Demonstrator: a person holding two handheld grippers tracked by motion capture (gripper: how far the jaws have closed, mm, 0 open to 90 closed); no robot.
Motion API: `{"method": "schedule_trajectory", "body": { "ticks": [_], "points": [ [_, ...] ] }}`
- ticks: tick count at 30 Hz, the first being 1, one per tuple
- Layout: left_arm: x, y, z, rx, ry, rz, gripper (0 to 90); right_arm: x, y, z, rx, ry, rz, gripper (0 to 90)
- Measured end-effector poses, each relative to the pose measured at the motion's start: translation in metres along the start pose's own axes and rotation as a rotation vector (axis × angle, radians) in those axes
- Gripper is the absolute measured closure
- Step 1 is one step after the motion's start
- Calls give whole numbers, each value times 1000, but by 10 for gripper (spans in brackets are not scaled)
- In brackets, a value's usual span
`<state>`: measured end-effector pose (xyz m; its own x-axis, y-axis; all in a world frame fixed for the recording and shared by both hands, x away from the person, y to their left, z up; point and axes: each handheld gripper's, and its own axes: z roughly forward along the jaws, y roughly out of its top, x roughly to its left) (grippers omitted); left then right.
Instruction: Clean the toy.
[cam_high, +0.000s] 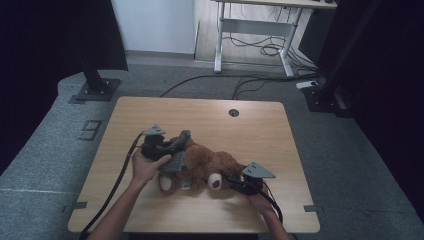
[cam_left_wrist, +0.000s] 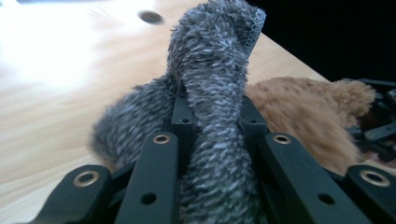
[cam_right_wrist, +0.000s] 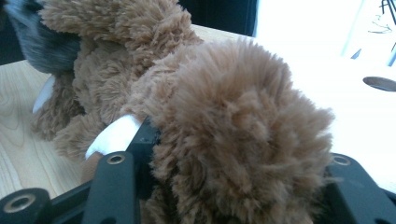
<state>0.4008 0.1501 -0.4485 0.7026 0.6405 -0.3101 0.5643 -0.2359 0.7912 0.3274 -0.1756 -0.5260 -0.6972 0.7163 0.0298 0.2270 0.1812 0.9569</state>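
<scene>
The left gripper is pinching a grey knit cloth over the brown teddy bear. The right gripper, at four o'clock on the tabletop, is clamping the bear's fur. Judging by this, dressing looks barely begun.

I see the brown plush toy lying across the near middle of the table, and it blocks the straight way between my two hands. The grey knitted cloth stands up between my left jaws and covers the view ahead. The far half of the table is free, with just a small round hole.
</scene>
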Motion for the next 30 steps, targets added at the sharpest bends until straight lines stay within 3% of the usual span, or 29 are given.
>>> {"method": "schedule_trajectory", "body": {
  "ticks": [1,4,7,10,14,16,20,24,26,30],
  "points": [
    [0,-1,8,14,-17,-11,742,0,0,0,0,2,-1,454],
    [-1,-7,20,29,-9,-11,749,-1,1,0,0,8,-4,435],
    [-3,-12,20,42,-1,4,759,-3,4,-1,3,24,9,329],
    [-3,-19,17,33,-1,2,765,-6,12,-7,0,54,63,230],
    [-5,-29,12,9,-12,-1,769,-12,28,-18,-48,89,144,193],
    [-8,-32,10,6,-8,9,770,-15,38,-19,-49,82,158,182],
    [-11,-35,7,2,-9,19,770,-23,54,-6,23,77,163,165],
    [-12,-37,4,1,-16,25,769,-25,52,18,162,118,170,139],
    [-13,-39,2,-2,-19,28,769,-22,47,24,211,164,197,140],
    [-19,-40,-7,-13,-41,36,763,-7,37,21,257,156,185,161]
  ]
}}
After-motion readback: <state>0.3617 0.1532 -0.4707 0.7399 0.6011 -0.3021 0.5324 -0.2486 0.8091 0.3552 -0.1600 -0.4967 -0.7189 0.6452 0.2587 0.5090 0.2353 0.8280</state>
